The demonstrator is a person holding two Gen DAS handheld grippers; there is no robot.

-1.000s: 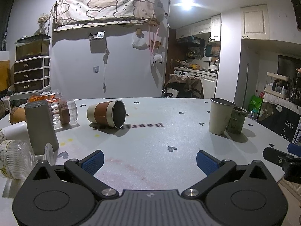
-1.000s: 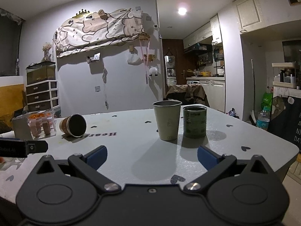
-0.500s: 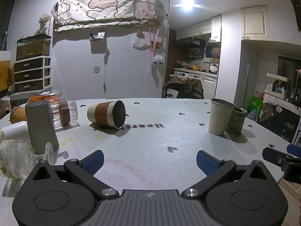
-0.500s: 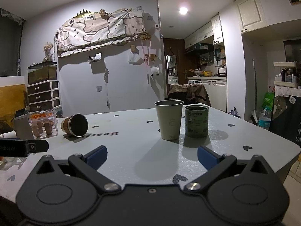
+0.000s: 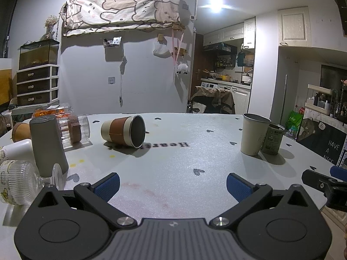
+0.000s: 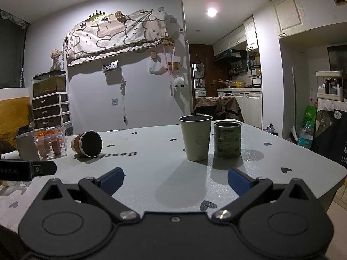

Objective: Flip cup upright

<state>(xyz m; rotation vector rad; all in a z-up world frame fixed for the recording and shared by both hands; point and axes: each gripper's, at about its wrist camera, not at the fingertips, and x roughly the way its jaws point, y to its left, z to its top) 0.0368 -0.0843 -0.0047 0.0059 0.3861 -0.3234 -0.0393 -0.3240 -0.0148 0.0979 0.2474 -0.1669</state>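
A cream cup with a brown sleeve (image 5: 123,130) lies on its side on the white table (image 5: 173,164), its dark mouth facing me and to the right. It also shows in the right wrist view (image 6: 87,144), far left. My left gripper (image 5: 172,186) is open and empty, low over the table, well short of the cup. My right gripper (image 6: 175,178) is open and empty, in front of an upright beige cup (image 6: 195,137) and a green can (image 6: 227,139).
At the left stand a grey tumbler (image 5: 48,145), a tipped ribbed glass (image 5: 20,181), a clear box of snacks (image 5: 65,125) and a brown-topped cup (image 5: 20,131). The beige cup (image 5: 253,136) and the can (image 5: 273,138) stand at the right. The table edge runs along the right.
The right wrist view has crept slightly toward the beige cup and the can. The left wrist view is nearly unchanged. Both grippers stay open.
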